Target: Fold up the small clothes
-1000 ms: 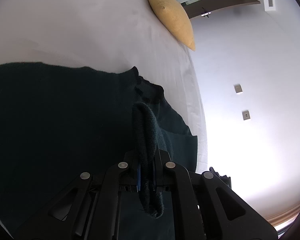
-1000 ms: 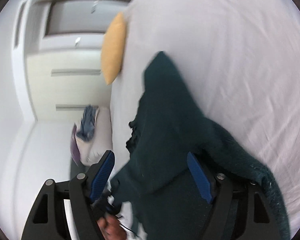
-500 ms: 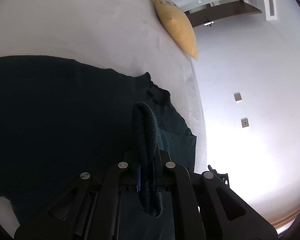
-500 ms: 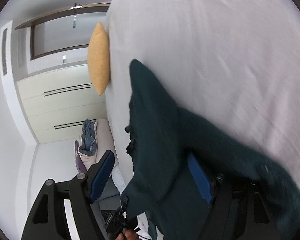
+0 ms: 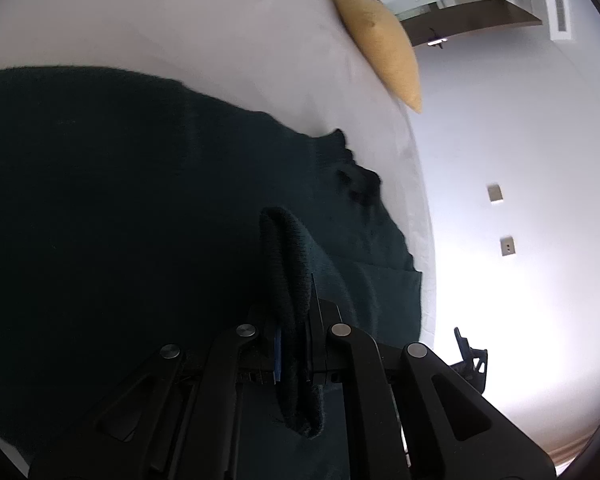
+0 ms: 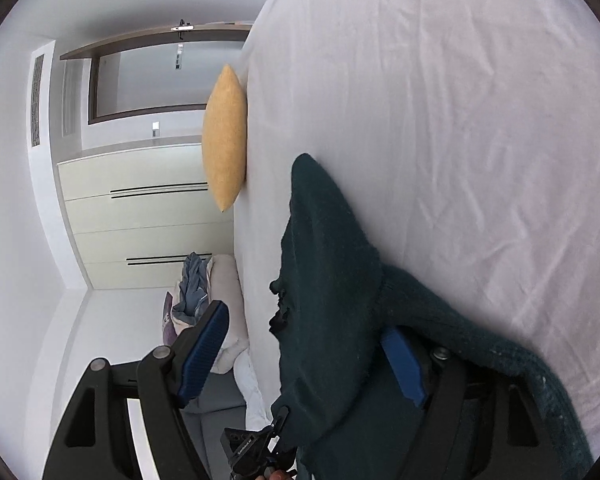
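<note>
Dark teal knit sweater [image 5: 140, 208] lies spread over the white bed [image 5: 188, 28], most of it covering the sheet near the bed's edge. Left tool [image 5: 294, 344] is clamped tight on a rolled ribbed edge of the sweater; that fold sticks up between the black fingers and a short end hangs out below them, blue pad faces barely showing on either side of the knit. In the right wrist view the sweater [image 6: 332, 280] rises in a peaked fold against the sheet [image 6: 460, 120], fabric draped across the right tool [image 6: 308, 356] and over its far finger. Right tool stands wide, blue pads [image 6: 204, 348] well apart; cloth sits between them and lies against the far pad, the near pad is bare with a gap to the cloth, so no pinch. Yellow cushion [image 6: 224, 140] rests on the bed's edge, well apart from the sweater. Cream wardrobe [image 6: 140, 216] stands beyond the bed, and a pile of clothes [image 6: 194, 288] sits on a seat beside the bed.
</note>
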`<state>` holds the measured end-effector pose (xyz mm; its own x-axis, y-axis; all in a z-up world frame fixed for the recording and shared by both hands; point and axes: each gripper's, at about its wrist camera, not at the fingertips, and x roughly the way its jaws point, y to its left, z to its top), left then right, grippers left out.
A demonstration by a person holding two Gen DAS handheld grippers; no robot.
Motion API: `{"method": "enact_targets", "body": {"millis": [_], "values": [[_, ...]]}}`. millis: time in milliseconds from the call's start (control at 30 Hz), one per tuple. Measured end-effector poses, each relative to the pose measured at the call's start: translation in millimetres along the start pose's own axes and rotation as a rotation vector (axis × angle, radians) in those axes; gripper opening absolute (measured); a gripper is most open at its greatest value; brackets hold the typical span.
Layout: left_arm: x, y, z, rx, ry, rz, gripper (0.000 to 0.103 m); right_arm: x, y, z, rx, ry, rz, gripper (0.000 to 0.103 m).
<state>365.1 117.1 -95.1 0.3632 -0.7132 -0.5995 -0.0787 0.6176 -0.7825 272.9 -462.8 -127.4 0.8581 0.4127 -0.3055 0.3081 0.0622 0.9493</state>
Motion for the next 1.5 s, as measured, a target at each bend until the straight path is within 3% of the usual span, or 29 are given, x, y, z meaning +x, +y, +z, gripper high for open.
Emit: {"method": "enact_targets", "body": {"millis": [100,233,367,467,567,633,700,833,1033,1233,1500], "values": [[1,8,-4,-0.004,0.004,0.015,0.006,-1,-7,2,0.020,-0.001,0.005,0.072],[0,12,-7,0.014,0.007,0.021,0.006,-4,-3,-2,0.006,0.045,-0.020,0.075],[1,4,-12,0.072,0.021,0.063,0.007,-16,23,-5,-0.113,0.092,-0.133,0.078],[-1,1,-13,0.079,0.026,0.079,0.008,-20,50,10,-0.225,0.073,-0.138,0.078],[-3,-4,-15,0.101,0.023,0.114,0.009,6,64,30,-0.290,0.160,-0.125,0.078],[-4,-5,-15,0.107,0.027,0.135,0.009,32,70,42,-0.333,0.242,-0.165,0.077],[-8,-6,-15,0.112,0.029,0.159,0.009,58,71,52,-0.376,0.313,-0.174,0.071],[-20,-9,-17,0.125,0.002,0.234,0.010,80,66,76,-0.370,0.314,-0.176,0.059],[-30,-35,-26,0.234,-0.091,0.394,0.011,102,62,76,-0.410,0.398,-0.229,0.054],[-34,-49,-38,0.255,-0.144,0.323,0.011,78,47,62,-0.370,0.423,-0.188,0.053],[-96,-1,-66,0.148,-0.239,0.278,0.011,36,22,35,-0.333,0.477,-0.145,0.055]]}}
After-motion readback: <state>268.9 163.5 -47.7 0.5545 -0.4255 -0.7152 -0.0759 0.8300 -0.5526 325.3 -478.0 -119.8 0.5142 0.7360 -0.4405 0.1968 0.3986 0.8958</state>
